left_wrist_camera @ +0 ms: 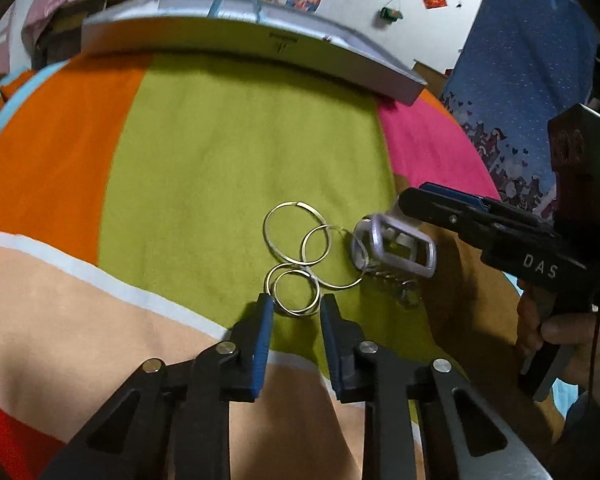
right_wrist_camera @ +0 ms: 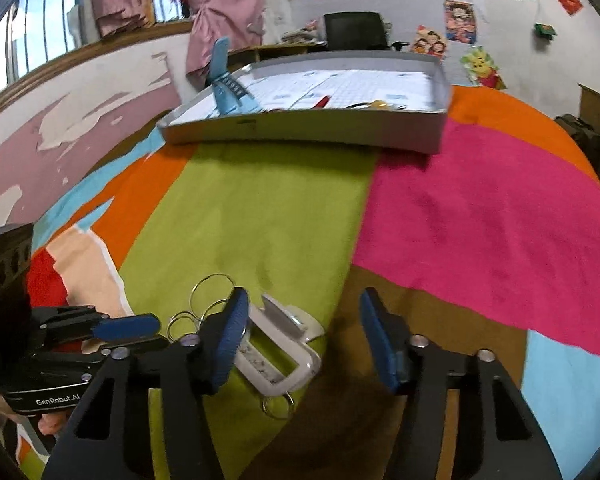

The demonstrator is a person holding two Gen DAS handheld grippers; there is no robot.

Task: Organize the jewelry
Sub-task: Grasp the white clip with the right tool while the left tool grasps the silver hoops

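Several thin metal hoops (left_wrist_camera: 296, 232) lie linked on the green stripe of a multi-coloured cloth (left_wrist_camera: 220, 160). My left gripper (left_wrist_camera: 297, 304) points down at the nearest small hoop (left_wrist_camera: 294, 289); its blue pads stand on either side of the hoop and are not clearly pressing it. Right of the hoops lies a white rectangular frame (left_wrist_camera: 392, 248) with small split rings (left_wrist_camera: 408, 292) on it. My right gripper (right_wrist_camera: 304, 300) is open above this frame (right_wrist_camera: 280, 344), left pad over its edge. The hoops (right_wrist_camera: 212, 284) show beside that pad. The left gripper (right_wrist_camera: 148, 326) comes in from the left.
A shallow grey box (right_wrist_camera: 300, 128) stands at the far end of the cloth, holding a blue strap (right_wrist_camera: 228, 88) and small red and yellow items. A person's hand (left_wrist_camera: 564, 332) holds the right gripper (left_wrist_camera: 408, 208). Beyond are pink and orange stripes and a wall with posters.
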